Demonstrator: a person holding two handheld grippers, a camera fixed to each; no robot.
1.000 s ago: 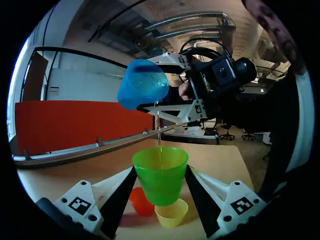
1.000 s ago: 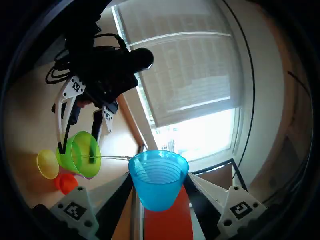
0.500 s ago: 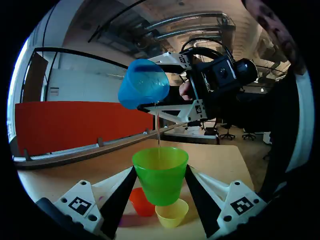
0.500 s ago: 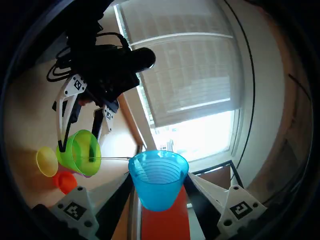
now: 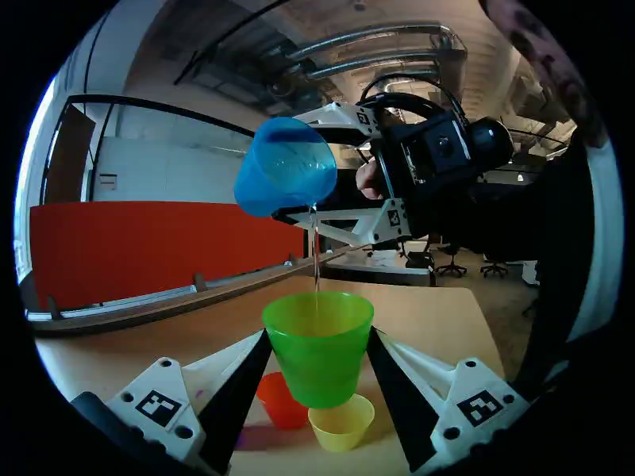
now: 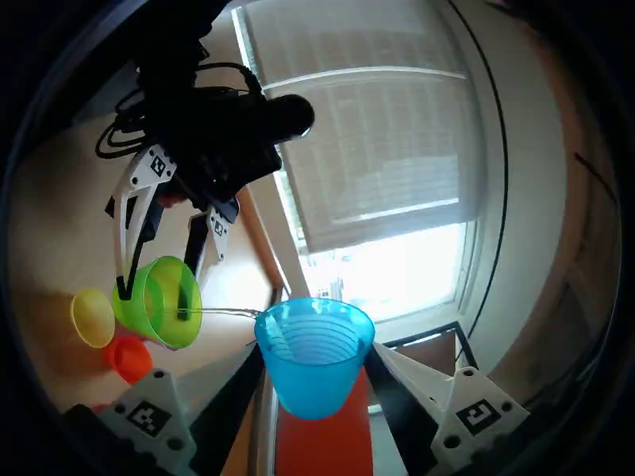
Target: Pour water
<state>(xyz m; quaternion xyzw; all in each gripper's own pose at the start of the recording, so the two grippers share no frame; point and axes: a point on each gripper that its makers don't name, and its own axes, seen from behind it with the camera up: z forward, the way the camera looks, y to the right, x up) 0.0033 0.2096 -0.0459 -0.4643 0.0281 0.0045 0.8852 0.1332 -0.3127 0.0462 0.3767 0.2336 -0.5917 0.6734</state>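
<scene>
My right tongs (image 6: 316,349) are clenched on the thin translucent blue plastic cup (image 5: 283,166), one finger on each side of its wall about halfway up. My left tongs (image 5: 319,337) grasp the green plastic cup (image 6: 156,301) in the same way. The blue cup hangs directly above the green cup, tipped far over. Its long axis is close to level, and its lowest lip points down at the green cup's open mouth. A thin stream of water (image 5: 315,254) falls between them. The green cup stands upright above the bench (image 5: 429,317). I judge both cups light and a little flexible, slippery when wet, so a firm but gentle mid-wall hold suits them. The green one will grow heavier.
</scene>
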